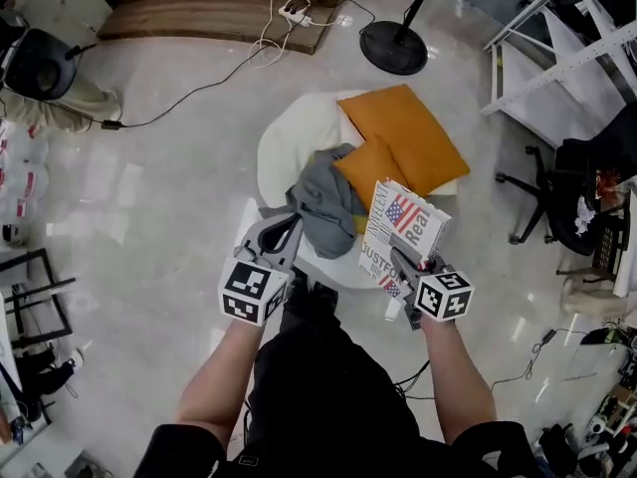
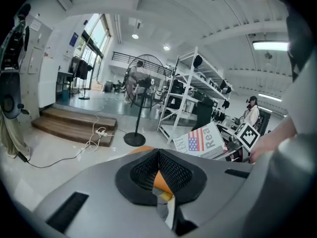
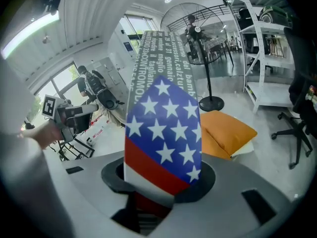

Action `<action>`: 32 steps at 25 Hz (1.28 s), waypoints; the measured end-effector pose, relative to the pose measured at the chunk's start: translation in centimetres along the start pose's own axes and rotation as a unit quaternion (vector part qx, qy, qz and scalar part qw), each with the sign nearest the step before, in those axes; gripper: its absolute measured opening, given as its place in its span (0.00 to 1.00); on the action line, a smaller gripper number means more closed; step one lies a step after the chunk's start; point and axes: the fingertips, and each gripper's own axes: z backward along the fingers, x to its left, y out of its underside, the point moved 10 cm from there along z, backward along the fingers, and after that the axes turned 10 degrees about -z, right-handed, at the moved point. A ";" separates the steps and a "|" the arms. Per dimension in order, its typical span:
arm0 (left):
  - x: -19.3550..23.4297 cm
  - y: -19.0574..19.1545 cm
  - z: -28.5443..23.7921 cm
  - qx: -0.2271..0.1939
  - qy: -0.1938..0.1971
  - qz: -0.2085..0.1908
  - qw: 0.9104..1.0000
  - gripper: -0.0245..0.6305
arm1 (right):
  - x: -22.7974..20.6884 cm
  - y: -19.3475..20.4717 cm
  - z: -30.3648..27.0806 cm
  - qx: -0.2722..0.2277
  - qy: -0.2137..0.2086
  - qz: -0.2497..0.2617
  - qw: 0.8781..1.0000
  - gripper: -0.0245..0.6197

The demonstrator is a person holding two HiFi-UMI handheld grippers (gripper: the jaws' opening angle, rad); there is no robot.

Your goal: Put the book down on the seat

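Observation:
A book point(image 1: 403, 229) with a stars-and-stripes cover stands upright in my right gripper point(image 1: 398, 262), which is shut on its lower edge. It hangs over the front right of the round white seat point(image 1: 289, 132). In the right gripper view the book point(image 3: 163, 128) fills the middle, rising from between the jaws of the right gripper point(image 3: 163, 182). Two orange cushions point(image 1: 403, 132) and a crumpled grey cloth point(image 1: 323, 202) lie on the seat. My left gripper point(image 1: 291, 225) sits at the seat's front left, beside the cloth. The left gripper point(image 2: 158, 155) has its pads together, with nothing held.
A fan's round base point(image 1: 393, 46) stands behind the seat, and a wooden step point(image 1: 224, 3) with a power strip point(image 1: 294, 13) and cable lies at the back. White metal shelving point(image 1: 557, 48) and a black office chair point(image 1: 557, 197) are on the right.

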 end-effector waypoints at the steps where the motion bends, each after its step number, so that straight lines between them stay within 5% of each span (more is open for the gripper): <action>1: 0.0 0.8 -0.9 0.003 0.005 0.003 1.000 0.04 | -0.5 0.5 -1.0 0.009 -0.001 0.002 1.000 0.31; 6: 0.2 4.7 -5.1 0.011 0.024 0.021 0.999 0.04 | -3.4 3.7 -6.9 0.055 -0.005 0.003 0.998 0.31; 17: 0.2 14.9 -12.7 0.051 0.043 -0.005 0.998 0.04 | -12.7 11.0 -19.4 0.114 -0.014 0.012 0.993 0.31; 27: -1.1 19.7 -17.1 0.069 0.068 -0.005 0.995 0.04 | -16.4 14.9 -26.5 0.179 -0.042 0.016 0.983 0.31; 32: -2.1 20.2 -17.1 0.076 0.078 -0.003 0.994 0.04 | -17.2 14.3 -27.7 0.182 -0.005 0.024 0.983 0.37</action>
